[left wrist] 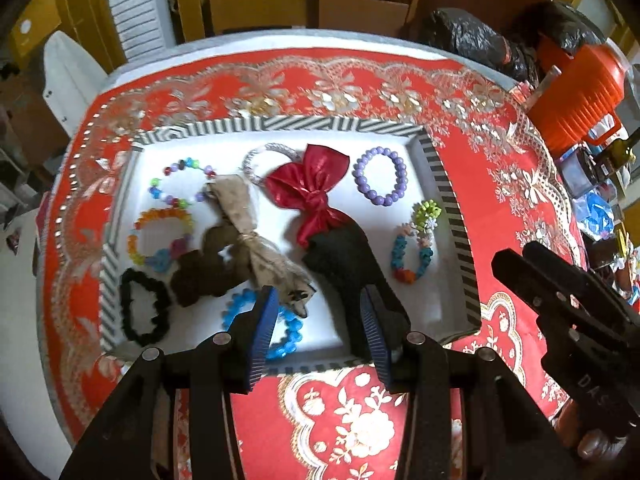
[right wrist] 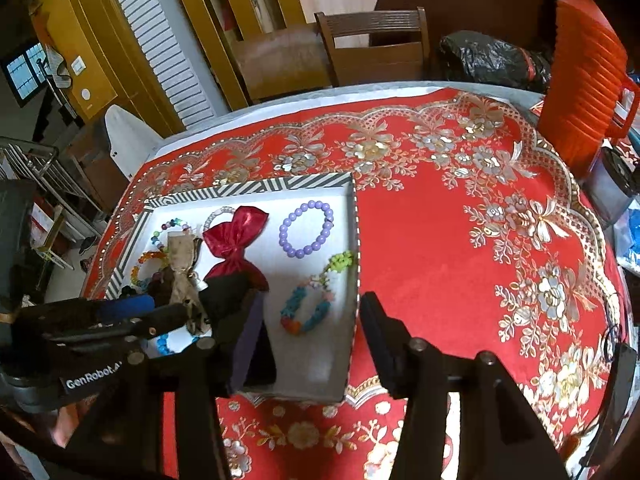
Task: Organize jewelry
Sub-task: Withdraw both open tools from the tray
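A white tray with a striped rim [left wrist: 280,124] [right wrist: 256,186] lies on the red cloth and holds the jewelry. Inside are a red satin pouch [left wrist: 310,190] [right wrist: 236,236], a purple bead bracelet [left wrist: 380,176] [right wrist: 306,228], a beige pouch [left wrist: 248,232], a black pouch [left wrist: 344,264] [right wrist: 224,292], a blue bead bracelet [left wrist: 290,330], a black scrunchie [left wrist: 142,308] and several colourful bracelets. My left gripper [left wrist: 320,324] hovers open over the tray's near side, pads empty. My right gripper [right wrist: 312,320] stands open above the tray's right corner, its left finger beside the black pouch.
The red floral tablecloth [right wrist: 440,240] covers a round table. An orange ribbed container [right wrist: 584,80] and a black plastic bag [right wrist: 488,60] sit at the far right edge. A wooden chair [right wrist: 376,44] stands behind the table. Small items crowd the right rim.
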